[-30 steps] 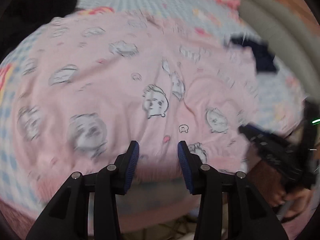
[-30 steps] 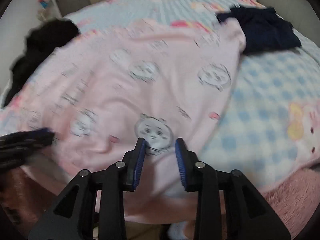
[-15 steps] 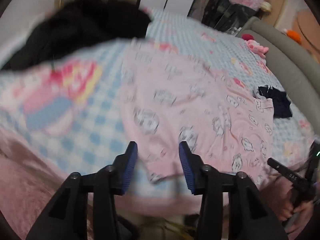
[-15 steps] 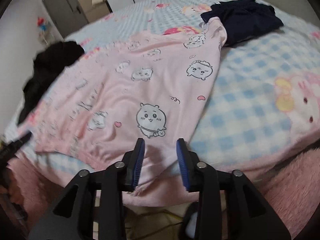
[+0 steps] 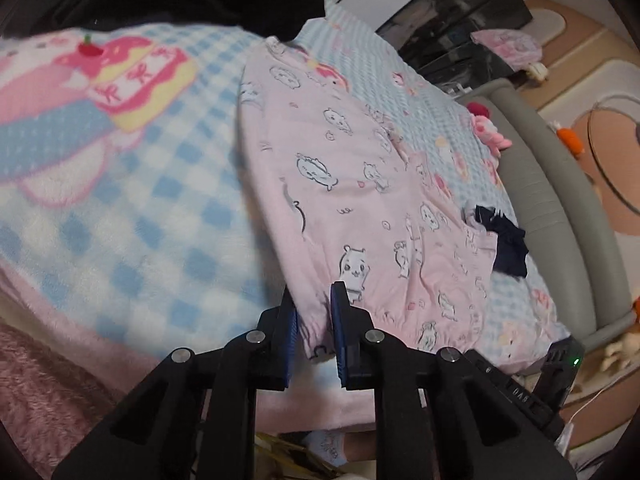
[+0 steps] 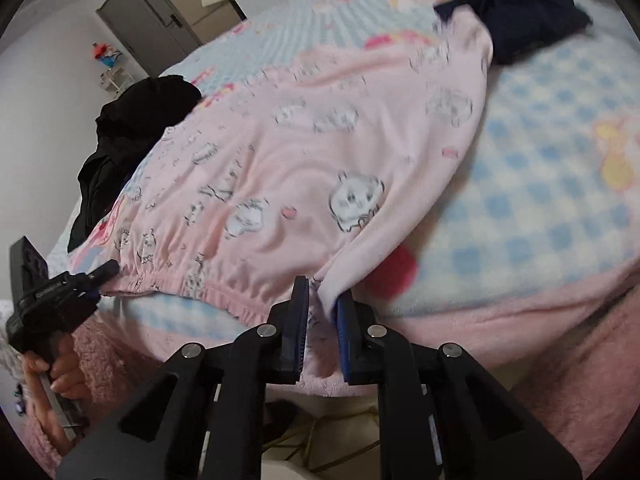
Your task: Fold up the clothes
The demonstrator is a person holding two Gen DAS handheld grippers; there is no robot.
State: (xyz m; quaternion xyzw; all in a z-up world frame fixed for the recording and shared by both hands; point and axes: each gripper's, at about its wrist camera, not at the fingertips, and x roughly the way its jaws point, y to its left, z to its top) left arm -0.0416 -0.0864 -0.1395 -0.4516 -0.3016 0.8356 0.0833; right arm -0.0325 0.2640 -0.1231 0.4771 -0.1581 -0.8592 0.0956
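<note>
Left wrist: low at the bed's near left edge, facing far-right.
Right wrist: near right edge, facing far-left.
Shared: pink printed garment [image 5: 352,184] [image 6: 320,152].

My black left gripper with blue pads [image 5: 313,312] and matching right gripper [image 6: 323,302] are both clamped on cloth.

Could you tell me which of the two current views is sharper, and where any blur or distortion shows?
Left wrist view: sharper; prints on the pink garment read crisply, though the checked blanket softens at left. Right wrist view: motion blur smears the garment's prints and the navy clothing. Both: fisheye bending and dark corners.
</note>
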